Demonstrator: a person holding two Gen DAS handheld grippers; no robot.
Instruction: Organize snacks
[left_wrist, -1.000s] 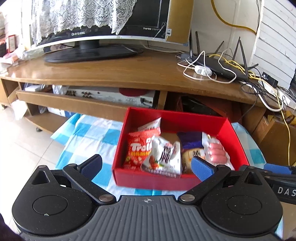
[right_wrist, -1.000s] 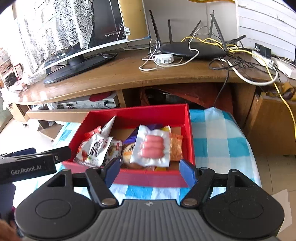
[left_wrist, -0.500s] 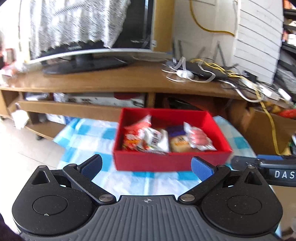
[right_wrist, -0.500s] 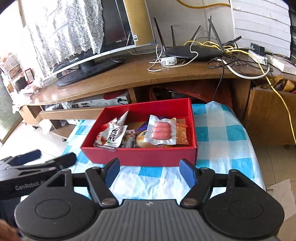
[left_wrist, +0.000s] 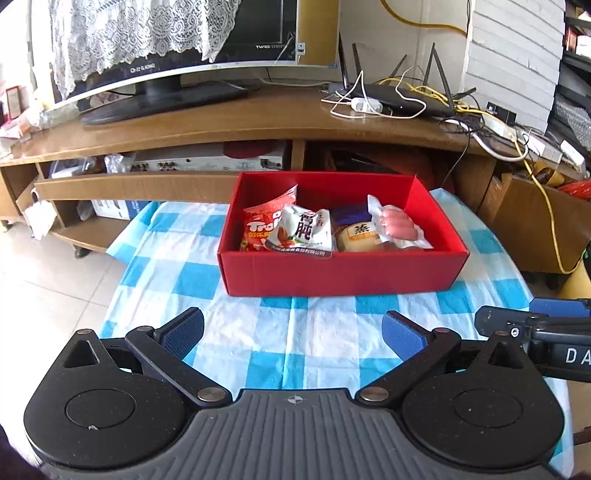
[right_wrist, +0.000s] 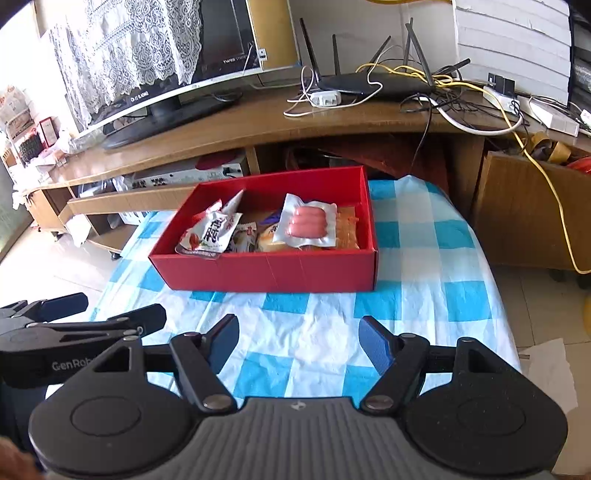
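A red box sits on a blue-and-white checked cloth. Inside lie several snacks: a red gummy bag, a white packet, a round cake pack and a clear sausage pack. My left gripper hovers open over the cloth, well short of the box, with nothing between its blue pads. Beside it my right gripper is open and empty too, equally far from the box. Each gripper shows at the edge of the other's view.
Behind the box stands a low wooden TV stand with a monitor, a router and tangled cables. A cardboard box sits on the floor at right. Tiled floor lies left of the cloth.
Both grippers have drawn back from the red box, which now looks smaller and farther off, with more checked cloth showing in front. Jaws stayed open.
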